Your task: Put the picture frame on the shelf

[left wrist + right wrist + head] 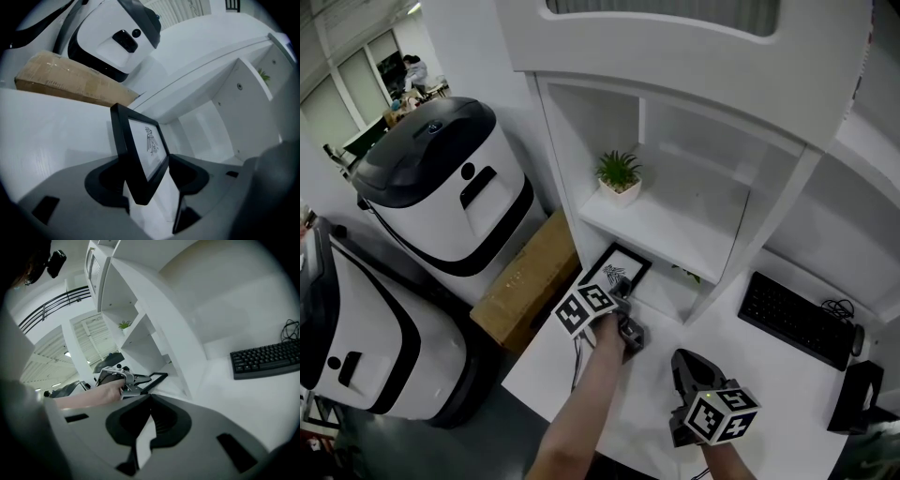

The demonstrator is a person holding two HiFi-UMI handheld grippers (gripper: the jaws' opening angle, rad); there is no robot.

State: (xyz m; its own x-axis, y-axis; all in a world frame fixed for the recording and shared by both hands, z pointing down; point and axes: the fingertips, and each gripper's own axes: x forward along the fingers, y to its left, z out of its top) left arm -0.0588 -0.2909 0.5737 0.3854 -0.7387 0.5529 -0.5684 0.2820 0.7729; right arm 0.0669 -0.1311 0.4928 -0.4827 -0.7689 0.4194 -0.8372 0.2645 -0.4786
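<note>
Sitting in the bottom bay of the shelf (675,220), the frame (617,270) is at the bay's front opening. It is on the white table (787,398), under the board that carries the plant (619,174). Frame has a black rim and a white picture with a small dark drawing. In the left gripper view it stands tilted, one lower corner toward the camera.

Left tool (622,298) released: jaws wide apart, frame corner between them, pads not pressing on it. Whether one pad brushes the rim I cannot tell. Left tool points down into the bay, its marker cube facing up in the head view.

Right tool (150,404) clenched on nothing, tips together, white table showing below them. It is over the table nearer the person, right of the left tool, apart from the frame.

Keyboard (794,320) on the table at right, outside the shelf upright, well apart from both tools. Brown box (525,281) on the floor just left of the table edge, beside white-and-black machines (441,183). Plant in a white pot near the left wall of its bay
</note>
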